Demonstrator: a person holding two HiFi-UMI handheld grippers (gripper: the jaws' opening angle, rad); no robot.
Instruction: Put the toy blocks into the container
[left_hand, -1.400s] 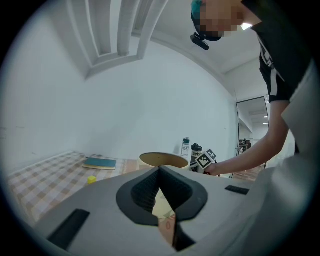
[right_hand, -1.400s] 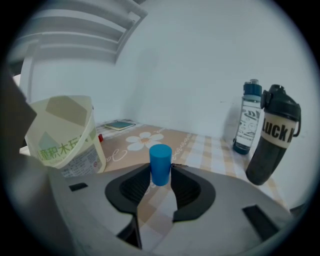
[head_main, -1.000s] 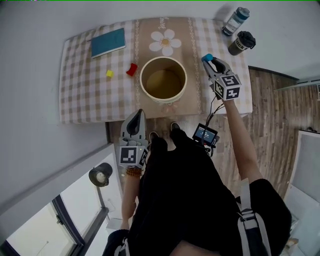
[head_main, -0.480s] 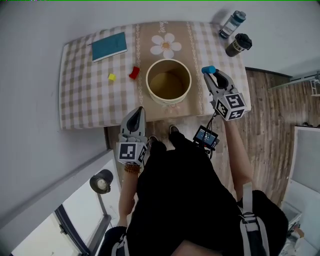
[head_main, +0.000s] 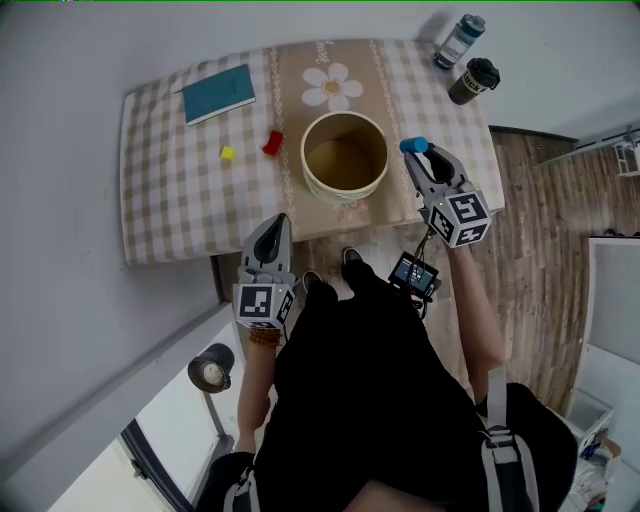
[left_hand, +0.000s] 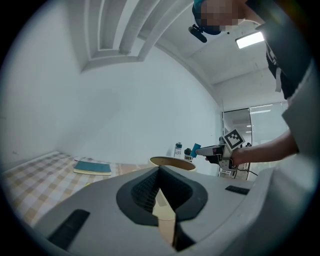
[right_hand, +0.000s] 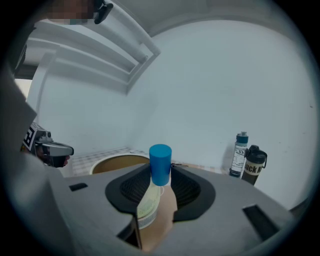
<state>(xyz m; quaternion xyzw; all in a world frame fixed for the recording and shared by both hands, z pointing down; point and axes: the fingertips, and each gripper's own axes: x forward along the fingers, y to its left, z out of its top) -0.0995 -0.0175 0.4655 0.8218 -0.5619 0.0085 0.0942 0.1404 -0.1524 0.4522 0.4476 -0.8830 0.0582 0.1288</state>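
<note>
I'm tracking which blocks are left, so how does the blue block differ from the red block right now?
The blue block is gripped upright in the right tongs; the red block lies loose on the checked cloth. The blue block is right of the container, the red block left of it. Both are outside the container.

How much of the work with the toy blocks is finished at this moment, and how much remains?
Done: nothing yet; no block shows inside the container. In hand: the right gripper is shut on the blue block, beside the container's rim. Left: drop it in, then fetch the red block and the yellow block from the tablecloth. The left gripper is shut and empty.
</note>
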